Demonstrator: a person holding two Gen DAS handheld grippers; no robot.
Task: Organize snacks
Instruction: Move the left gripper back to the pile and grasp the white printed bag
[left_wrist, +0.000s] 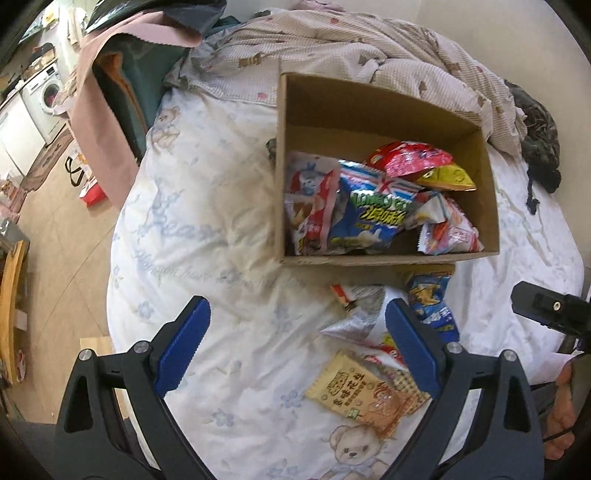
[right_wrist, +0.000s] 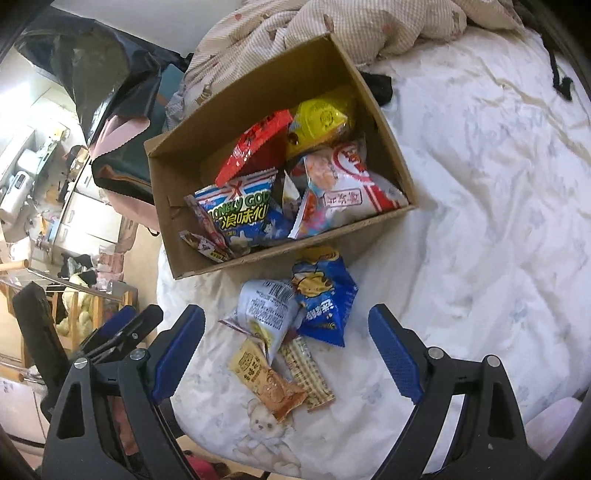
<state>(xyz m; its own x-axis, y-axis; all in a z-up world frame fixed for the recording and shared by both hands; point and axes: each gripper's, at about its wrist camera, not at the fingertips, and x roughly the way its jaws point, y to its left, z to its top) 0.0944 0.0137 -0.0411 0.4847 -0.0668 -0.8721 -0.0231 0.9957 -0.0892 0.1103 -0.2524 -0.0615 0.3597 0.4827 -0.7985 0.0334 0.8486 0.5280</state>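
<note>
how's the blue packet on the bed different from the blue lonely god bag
The small blue packet lies on the quilt outside the cardboard box; the Lonely God bag is inside it. The packet looks smaller and shows a yellow cartoon; the bag carries green lettering. Both are blue sealed snack packs.

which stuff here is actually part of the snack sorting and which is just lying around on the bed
Part of the job:
- cardboard box, already holding several packets
- blue packet
- silver packet
- yellow-orange packet
- checked wafer packet
- left claw and right claw, both open and empty

Just lying about:
- crumpled beige blanket
- dark cloth
- washing machine
</note>
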